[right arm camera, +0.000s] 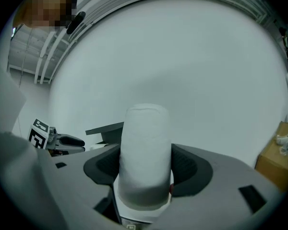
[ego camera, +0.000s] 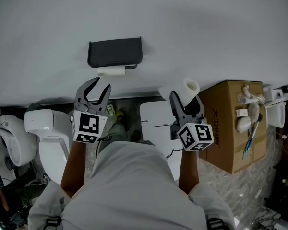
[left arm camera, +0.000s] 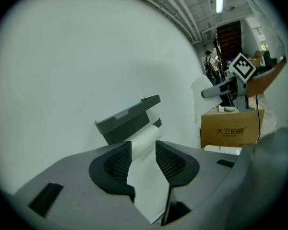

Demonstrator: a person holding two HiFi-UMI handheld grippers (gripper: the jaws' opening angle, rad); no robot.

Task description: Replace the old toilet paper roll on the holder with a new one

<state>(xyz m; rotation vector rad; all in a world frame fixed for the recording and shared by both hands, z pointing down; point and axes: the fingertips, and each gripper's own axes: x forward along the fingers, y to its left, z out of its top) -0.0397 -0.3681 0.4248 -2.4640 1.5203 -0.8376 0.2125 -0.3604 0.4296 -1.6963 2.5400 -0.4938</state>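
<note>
A plain white wall (ego camera: 206, 28) filled the far side of the room. At the right, close against it, stood a brown cardboard box (ego camera: 228, 133) with dark print on its side. Small white objects (ego camera: 249, 114) with cords lay on its top, and a blue cable (ego camera: 246, 145) hung down. Crinkled clear plastic sheeting (ego camera: 230, 190) lay near the box. At the left stood a rounded white fixture (ego camera: 43, 128).

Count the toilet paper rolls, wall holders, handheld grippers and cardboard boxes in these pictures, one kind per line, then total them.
Grippers: 2, left gripper and right gripper
Toilet paper rolls: 2, old roll on the holder, new roll in the right gripper
Holders: 1
Cardboard box: 1
Total: 6
</note>
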